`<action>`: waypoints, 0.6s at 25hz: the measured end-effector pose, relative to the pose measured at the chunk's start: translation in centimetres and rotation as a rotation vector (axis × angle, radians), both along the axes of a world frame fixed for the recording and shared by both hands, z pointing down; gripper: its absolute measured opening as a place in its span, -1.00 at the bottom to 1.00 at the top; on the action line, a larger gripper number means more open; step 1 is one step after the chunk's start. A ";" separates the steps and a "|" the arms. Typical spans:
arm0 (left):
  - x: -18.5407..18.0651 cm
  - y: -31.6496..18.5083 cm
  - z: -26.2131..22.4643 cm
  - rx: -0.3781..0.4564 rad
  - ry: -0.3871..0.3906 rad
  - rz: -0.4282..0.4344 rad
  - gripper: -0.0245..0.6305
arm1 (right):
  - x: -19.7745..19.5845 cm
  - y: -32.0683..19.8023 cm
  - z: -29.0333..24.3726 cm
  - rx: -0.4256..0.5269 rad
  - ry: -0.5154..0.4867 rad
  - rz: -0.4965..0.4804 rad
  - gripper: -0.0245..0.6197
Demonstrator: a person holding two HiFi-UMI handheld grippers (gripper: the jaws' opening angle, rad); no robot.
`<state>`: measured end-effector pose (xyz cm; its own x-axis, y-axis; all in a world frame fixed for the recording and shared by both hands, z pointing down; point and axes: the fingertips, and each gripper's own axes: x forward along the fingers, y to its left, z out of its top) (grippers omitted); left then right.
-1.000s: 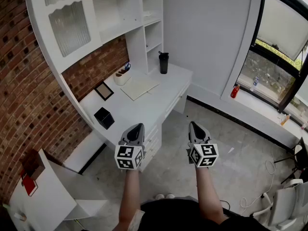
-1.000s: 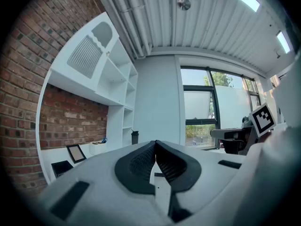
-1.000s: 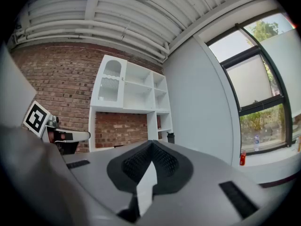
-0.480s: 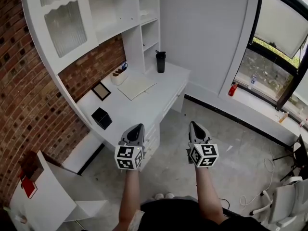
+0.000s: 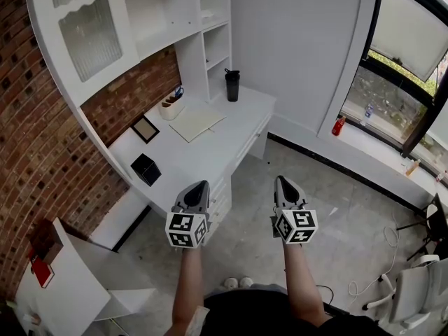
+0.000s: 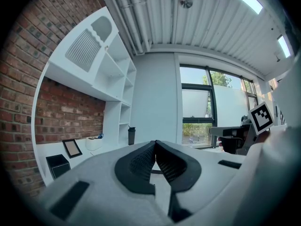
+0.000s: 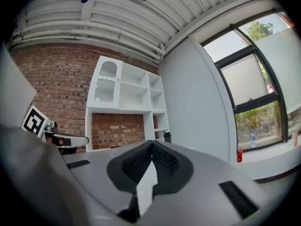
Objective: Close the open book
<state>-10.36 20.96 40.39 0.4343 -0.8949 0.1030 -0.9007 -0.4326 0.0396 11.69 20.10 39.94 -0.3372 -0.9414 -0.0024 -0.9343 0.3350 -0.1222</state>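
A brick wall (image 5: 42, 138) runs along one side of the room, and a tall window (image 5: 399, 75) stands across a pale floor (image 5: 336, 201). A white shelf unit (image 5: 150, 12) rises from the back edge of a white table (image 5: 210, 156) set against the bricks. The book (image 5: 197, 122) lies flat on the table's far half, nearer the back edge. A black bottle (image 5: 232, 86) stands at the far back corner. A black box (image 5: 145, 169) sits by the near end, a picture frame (image 5: 145, 129) leans at the back edge, and a cup (image 5: 171, 108) stands just beside the book. The left tongs (image 5: 199, 186) and right tongs (image 5: 284, 183) hang off the table's front edge, over the floor, well apart from the book. Each has its jaws together on nothing.
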 end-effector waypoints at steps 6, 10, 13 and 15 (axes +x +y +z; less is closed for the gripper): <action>1.5 0.6 1.1 -0.014 0.005 0.040 -0.89 | 0.5 0.4 0.6 -0.010 -0.001 -0.002 -0.93; 2.7 0.8 1.3 -0.012 0.015 0.068 -0.67 | 1.4 0.5 1.2 -0.019 -0.009 0.005 -0.93; 3.3 1.0 1.4 -0.004 0.017 0.079 -0.45 | 1.9 0.4 1.6 -0.026 -0.019 0.007 -0.93; 3.7 1.0 1.4 0.000 0.016 0.077 -0.34 | 2.4 0.3 1.8 -0.031 -0.026 0.008 -0.93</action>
